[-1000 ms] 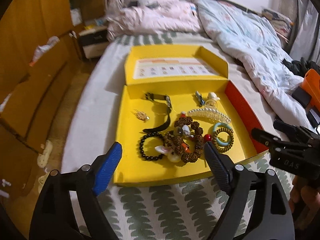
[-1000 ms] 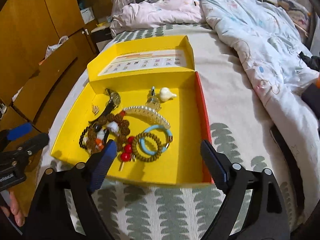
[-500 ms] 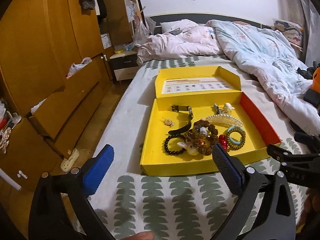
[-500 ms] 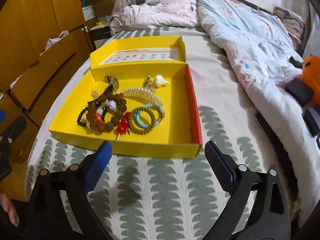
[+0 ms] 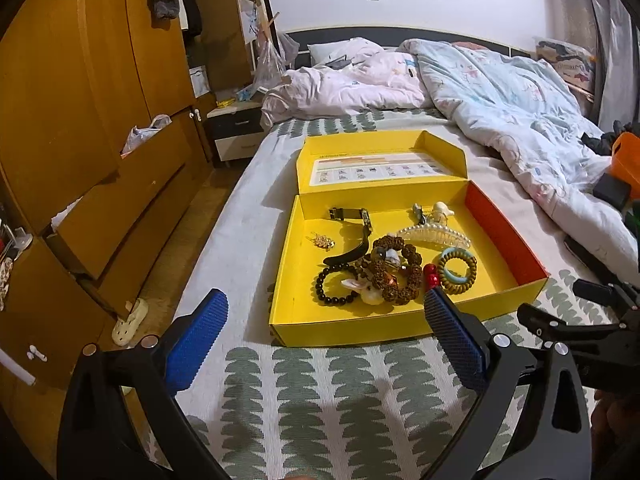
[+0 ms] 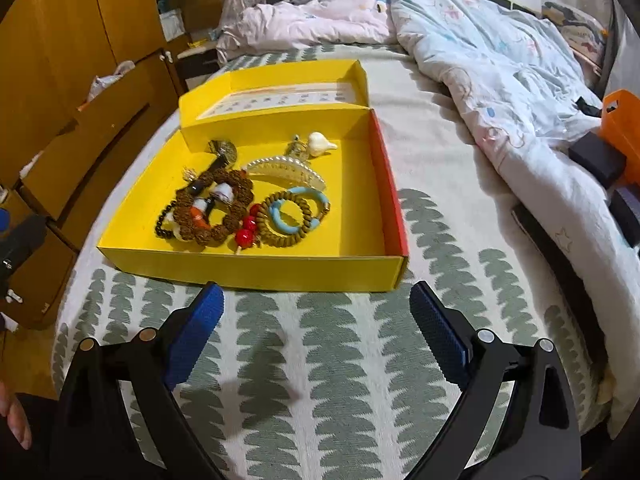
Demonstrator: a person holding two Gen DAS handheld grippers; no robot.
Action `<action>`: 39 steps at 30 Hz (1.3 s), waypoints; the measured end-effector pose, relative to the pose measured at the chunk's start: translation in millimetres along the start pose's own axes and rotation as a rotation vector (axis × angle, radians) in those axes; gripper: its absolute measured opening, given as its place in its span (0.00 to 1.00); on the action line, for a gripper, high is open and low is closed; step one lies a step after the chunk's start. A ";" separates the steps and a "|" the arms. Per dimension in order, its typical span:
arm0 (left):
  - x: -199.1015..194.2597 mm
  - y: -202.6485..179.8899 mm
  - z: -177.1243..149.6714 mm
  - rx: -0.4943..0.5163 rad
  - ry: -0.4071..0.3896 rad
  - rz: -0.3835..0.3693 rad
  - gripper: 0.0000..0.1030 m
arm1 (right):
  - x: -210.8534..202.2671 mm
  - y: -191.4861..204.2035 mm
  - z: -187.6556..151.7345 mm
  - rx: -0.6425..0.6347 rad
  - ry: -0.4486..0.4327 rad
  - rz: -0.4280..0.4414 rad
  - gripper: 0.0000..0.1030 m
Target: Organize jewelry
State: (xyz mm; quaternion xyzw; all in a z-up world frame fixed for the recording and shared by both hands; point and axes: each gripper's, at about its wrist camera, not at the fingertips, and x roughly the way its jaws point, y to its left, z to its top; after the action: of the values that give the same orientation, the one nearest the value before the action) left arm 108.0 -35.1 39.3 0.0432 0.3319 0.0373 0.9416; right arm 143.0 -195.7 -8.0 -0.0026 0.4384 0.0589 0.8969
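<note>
An open yellow box (image 5: 288, 264) (image 6: 280, 270) lies on the bed and holds jewelry: a black bead bracelet (image 5: 326, 290), a brown bead bracelet (image 5: 400, 264) (image 6: 224, 208), a watch (image 5: 352, 236), a pearl hair claw (image 5: 436, 234) (image 6: 286, 170), a blue and brown ring pair (image 5: 457, 266) (image 6: 292, 216), red beads (image 6: 245, 232) and a gold brooch (image 5: 321, 241). My left gripper (image 5: 324, 330) is open and empty in front of the box. My right gripper (image 6: 316, 320) is open and empty, just short of the box's front wall.
The bed has a leaf-patterned cover (image 6: 320, 360). A crumpled duvet (image 5: 520, 112) lies at the right and back. Wooden wardrobe and drawers (image 5: 80, 140) stand at the left, beside a nightstand (image 5: 236, 128). An orange object (image 6: 624, 128) lies at the right edge.
Both grippers have pulled back and risen away from the box, so the box looks smaller and farther. Both stay open and empty. The jewelry has not moved.
</note>
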 end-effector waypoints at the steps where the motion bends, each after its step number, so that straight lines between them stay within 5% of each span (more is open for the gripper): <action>1: 1.1 -0.1 0.1 0.001 0.005 -0.004 0.95 | 0.9 -0.6 0.3 0.003 0.002 -0.010 0.92; 39: 14.8 1.5 -1.9 0.018 0.043 0.017 0.94 | 17.0 -5.3 -0.8 -0.022 0.005 -0.028 0.92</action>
State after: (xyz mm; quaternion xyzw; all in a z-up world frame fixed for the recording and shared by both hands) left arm 118.2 -32.1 28.8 0.0539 0.3519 0.0433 0.9335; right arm 153.3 -199.3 -22.1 -0.0190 0.4399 0.0512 0.8964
